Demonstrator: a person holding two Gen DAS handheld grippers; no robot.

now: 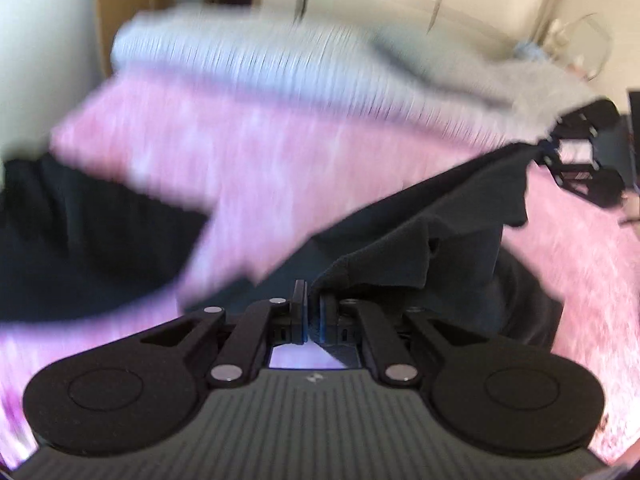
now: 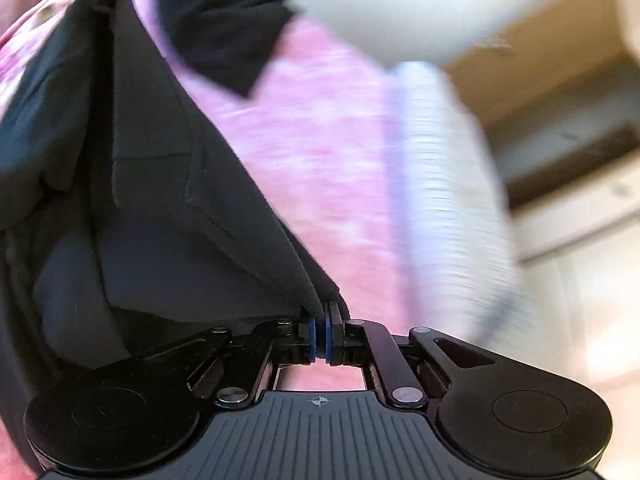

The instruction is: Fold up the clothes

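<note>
Fingers of the left gripper (image 1: 310,310) pinched tight on an edge of the dark garment (image 1: 420,232), which runs off toward 2 o'clock to the right gripper (image 1: 576,160). Right gripper's own fingers likewise clamped on a ribbed hem, cloth rising toward 11 o'clock. Garment hangs stretched between the two above the pink cover (image 1: 240,152), probably to square it for a fold. Grey blanket (image 1: 280,56) at 12 o'clock, blurred.
</note>
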